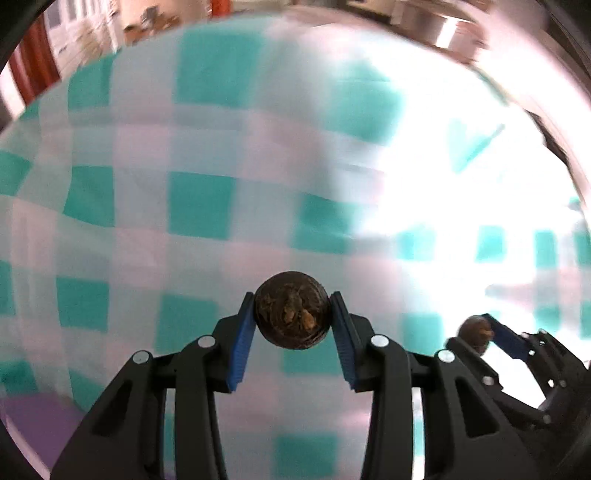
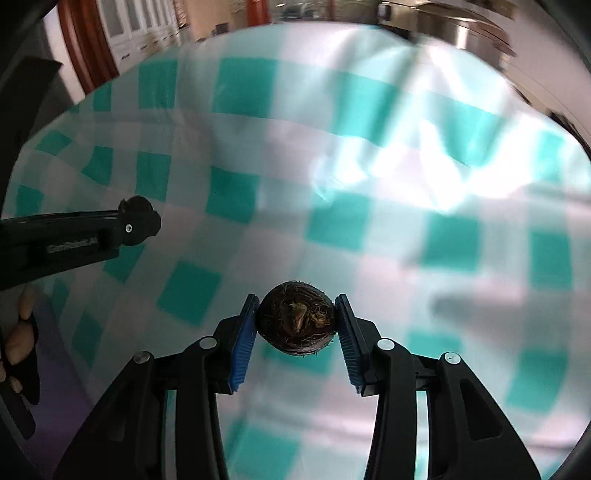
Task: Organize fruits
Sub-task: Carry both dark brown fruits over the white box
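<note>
My left gripper (image 1: 291, 312) is shut on a dark brown round fruit (image 1: 291, 314) with a rough dried tip, held between its blue pads above the checked cloth. My right gripper (image 2: 296, 319) is shut on a second dark brown round fruit (image 2: 296, 321) of the same kind. In the left wrist view the right gripper (image 1: 480, 330) shows at the lower right with its fruit (image 1: 474, 332). In the right wrist view the side of the left gripper (image 2: 136, 219) shows at the left; its fruit is hidden there.
A teal and white checked tablecloth (image 1: 199, 199) covers the table and fills both views, blurred. A metal pot (image 2: 454, 29) stands beyond the far right edge. A hand (image 2: 18, 332) shows at the left. Strong glare lies on the cloth's right (image 1: 443, 177).
</note>
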Demonstrator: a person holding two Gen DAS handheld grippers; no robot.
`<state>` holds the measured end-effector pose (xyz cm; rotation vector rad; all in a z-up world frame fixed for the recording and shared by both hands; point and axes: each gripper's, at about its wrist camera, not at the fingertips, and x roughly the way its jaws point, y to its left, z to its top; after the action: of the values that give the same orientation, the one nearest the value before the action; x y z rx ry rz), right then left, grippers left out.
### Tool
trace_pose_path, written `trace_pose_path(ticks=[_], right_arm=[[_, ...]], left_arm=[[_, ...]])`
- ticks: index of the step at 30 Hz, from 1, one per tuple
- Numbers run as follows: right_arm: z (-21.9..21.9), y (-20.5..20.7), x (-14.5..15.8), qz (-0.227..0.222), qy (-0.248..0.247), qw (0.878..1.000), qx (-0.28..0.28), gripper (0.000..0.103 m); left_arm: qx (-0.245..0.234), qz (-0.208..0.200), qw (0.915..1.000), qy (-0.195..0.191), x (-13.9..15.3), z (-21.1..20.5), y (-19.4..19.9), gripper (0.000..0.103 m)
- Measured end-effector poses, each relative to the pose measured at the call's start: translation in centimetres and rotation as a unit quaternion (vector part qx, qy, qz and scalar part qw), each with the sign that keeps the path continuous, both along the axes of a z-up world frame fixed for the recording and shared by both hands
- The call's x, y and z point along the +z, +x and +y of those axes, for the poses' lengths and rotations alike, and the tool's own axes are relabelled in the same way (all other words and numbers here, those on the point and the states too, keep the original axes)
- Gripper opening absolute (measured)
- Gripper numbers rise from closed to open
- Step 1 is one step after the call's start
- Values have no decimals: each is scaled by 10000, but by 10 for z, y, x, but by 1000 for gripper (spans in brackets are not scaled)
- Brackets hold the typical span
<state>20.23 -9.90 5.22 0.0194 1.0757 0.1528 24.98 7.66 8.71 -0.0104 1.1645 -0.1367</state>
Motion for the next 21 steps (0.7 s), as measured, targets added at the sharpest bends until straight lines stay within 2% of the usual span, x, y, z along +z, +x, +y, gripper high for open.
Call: trace_pose_path(ticks=[4,6,8,12,17,21], right_arm=[[-39,-72,17,-128,93,9999,-24,42],[-76,-116,32,-239,143,9996,21,42],[-86,-149,48,-367,183,9991,85,42],[-112,-227,59,-507,237,9982,218,42],[-119,-284,65,-609,179,9968,487,42],[-112,-307,80,-762,264,9947,643,42]], left_arm=[[-103,-125,9999,22,20,-36,-74,40],[-49,-124,9999,-44,23,-47,-123,40],[-34,-164,9998,-64,25,-74,-167,40],[-199,-213,9995,115,20,-107,-271,40],[-340,-186,9991,181,22,-121,-356,40],[-261,-456,9982,290,42,-115,-387,40]])
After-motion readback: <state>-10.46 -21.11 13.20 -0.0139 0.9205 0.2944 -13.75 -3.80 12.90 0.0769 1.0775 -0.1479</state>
